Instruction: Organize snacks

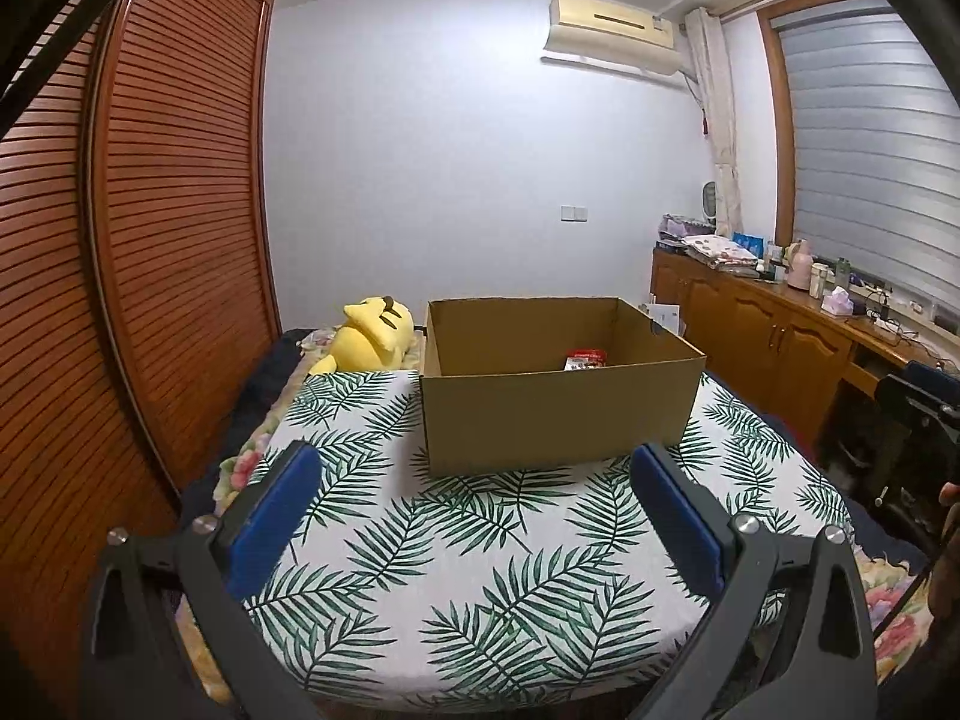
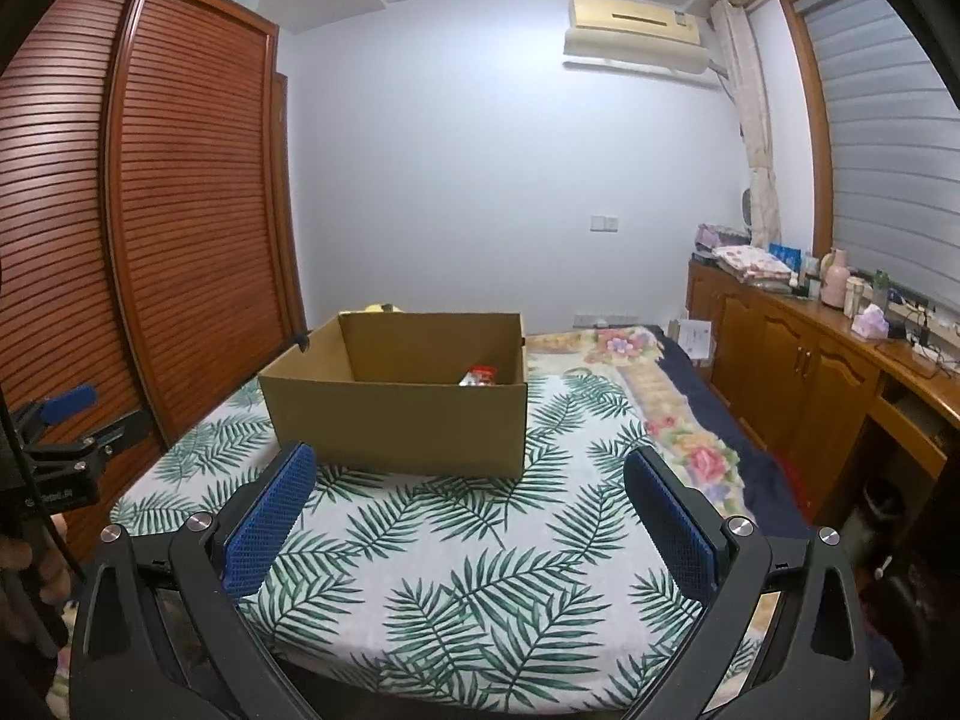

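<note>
**Box on the leaf-print cloth, both grippers spread wide**

The bed point(image 1: 282, 396) carries a white cloth with green leaves point(image 1: 480, 570), and on that cloth stands an open cardboard box point(image 1: 552, 420), the landmark here. A louvred wooden wardrobe point(image 1: 150, 240) rises to the left of the box, and a long wooden cabinet point(image 1: 780, 336) crowded with bottles and folded fabric runs along the wall to the right of it. An air conditioner point(image 1: 612, 30) hangs on the wall high above the box. A yellow plush toy point(image 1: 372, 342) lies just behind the box's left corner.

The left hand-held gripper point(image 1: 477, 528) hovers in front of the box, jaws spread wide, blue pads point(image 1: 270, 522) holding nothing. The right hand-held gripper point(image 2: 471, 522) also hovers in front of the box, equally wide apart and empty.

Inside the box, against its right wall, sits a red and white snack packet point(image 1: 585, 359), only its top showing above the near wall.
</note>
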